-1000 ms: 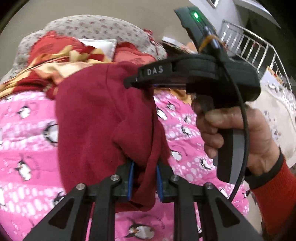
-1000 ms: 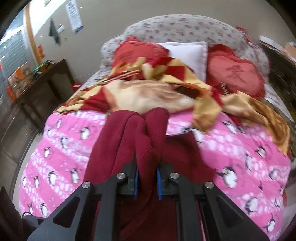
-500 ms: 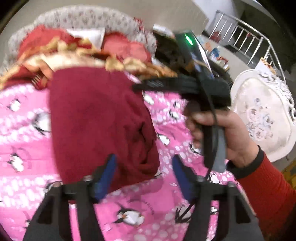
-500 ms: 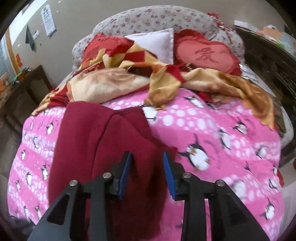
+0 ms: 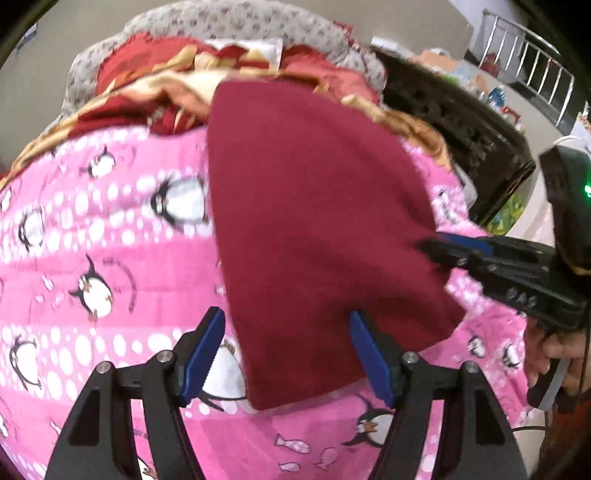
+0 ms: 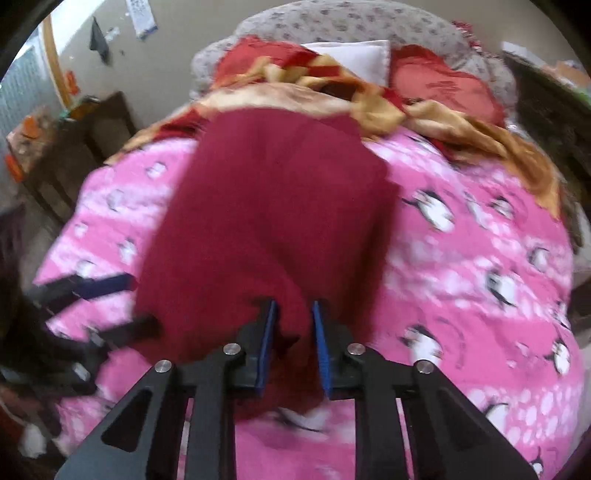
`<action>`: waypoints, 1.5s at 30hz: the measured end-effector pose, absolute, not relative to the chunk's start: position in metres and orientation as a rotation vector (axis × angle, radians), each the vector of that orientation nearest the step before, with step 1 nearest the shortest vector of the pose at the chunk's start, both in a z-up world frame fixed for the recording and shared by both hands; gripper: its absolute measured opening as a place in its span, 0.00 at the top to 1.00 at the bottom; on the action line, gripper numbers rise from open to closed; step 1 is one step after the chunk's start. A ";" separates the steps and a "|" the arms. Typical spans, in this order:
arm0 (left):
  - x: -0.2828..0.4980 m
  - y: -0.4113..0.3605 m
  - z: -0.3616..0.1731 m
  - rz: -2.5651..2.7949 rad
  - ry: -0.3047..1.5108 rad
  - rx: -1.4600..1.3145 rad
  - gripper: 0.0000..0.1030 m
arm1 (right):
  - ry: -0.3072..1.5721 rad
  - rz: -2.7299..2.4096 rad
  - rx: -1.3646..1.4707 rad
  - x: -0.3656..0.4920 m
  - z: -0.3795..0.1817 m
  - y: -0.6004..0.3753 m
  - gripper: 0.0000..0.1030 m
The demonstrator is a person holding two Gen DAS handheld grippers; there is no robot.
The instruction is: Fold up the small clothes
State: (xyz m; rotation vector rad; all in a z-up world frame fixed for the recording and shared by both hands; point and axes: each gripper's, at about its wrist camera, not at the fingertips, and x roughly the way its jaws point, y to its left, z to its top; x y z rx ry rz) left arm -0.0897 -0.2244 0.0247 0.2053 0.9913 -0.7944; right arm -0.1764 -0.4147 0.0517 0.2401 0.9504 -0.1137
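A bed (image 6: 498, 266) fills both views, covered by a pink penguin-print blanket (image 5: 92, 258). Toward twelve o'clock a red and gold quilt (image 6: 369, 107) lies bunched against a floral headboard (image 6: 332, 22), with a white pillow (image 6: 354, 55) and a red cushion (image 6: 443, 85) tucked behind it.

The dark red garment (image 5: 314, 221) lies folded on the blanket at the centre of the left wrist view, its far edge reaching the quilt at twelve o'clock and its near edge running toward six o'clock.

The left gripper (image 5: 288, 354) sits at six o'clock with its jaws spread wide. The blue pads (image 5: 201, 354) stand on either side of the garment's near edge and do not press on it.

The right gripper (image 6: 293, 343) comes in at three o'clock in the left wrist view, tips touching the garment's right edge. In its own view the jaws stand partly apart, with a fold of the garment (image 6: 266, 221) bunched between them; the blur makes it impossible to tell whether the pads still pinch the cloth.

A dark cabinet (image 5: 461, 140) stands at two o'clock beside the bed, and a dark wooden side table (image 6: 74, 147) stands at ten o'clock in the right wrist view.
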 end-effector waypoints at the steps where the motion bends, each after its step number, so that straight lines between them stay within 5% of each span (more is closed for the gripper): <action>1: -0.090 -0.225 0.022 -0.795 0.995 0.204 0.29 | 0.940 -0.103 0.303 -0.180 0.051 -0.422 0.63; 11: -0.107 -0.226 0.035 -0.796 0.932 0.220 0.28 | 0.890 -0.070 0.409 -0.191 0.074 -0.425 0.55; 14: -0.111 -0.231 0.032 -0.786 0.921 0.261 0.27 | 0.938 -0.074 0.291 -0.192 0.068 -0.409 0.67; 20: -0.111 -0.231 0.031 -0.790 0.927 0.267 0.27 | 0.901 -0.026 0.375 -0.202 0.071 -0.426 0.67; 22: -0.110 -0.229 0.032 -0.792 0.932 0.249 0.27 | 0.798 -0.007 0.531 -0.205 0.083 -0.448 0.60; 24: -0.109 -0.229 0.031 -0.790 0.941 0.245 0.26 | 0.747 -0.086 0.601 -0.199 0.089 -0.465 0.40; 29: -0.109 -0.230 0.030 -0.779 0.943 0.240 0.26 | 0.828 -0.196 0.675 -0.146 0.062 -0.493 0.39; 31: -0.109 -0.230 0.030 -0.777 0.944 0.241 0.26 | 0.836 -0.156 0.665 -0.130 0.058 -0.492 0.50; 32: -0.109 -0.230 0.031 -0.777 0.944 0.242 0.26 | 0.834 -0.147 0.636 -0.126 0.060 -0.489 0.69; 33: -0.109 -0.230 0.032 -0.778 0.943 0.241 0.26 | 0.828 -0.166 0.573 -0.122 0.068 -0.483 0.72; 45: -0.114 -0.247 0.026 -0.791 0.915 0.302 0.16 | 0.831 -0.276 0.329 -0.108 0.070 -0.475 0.70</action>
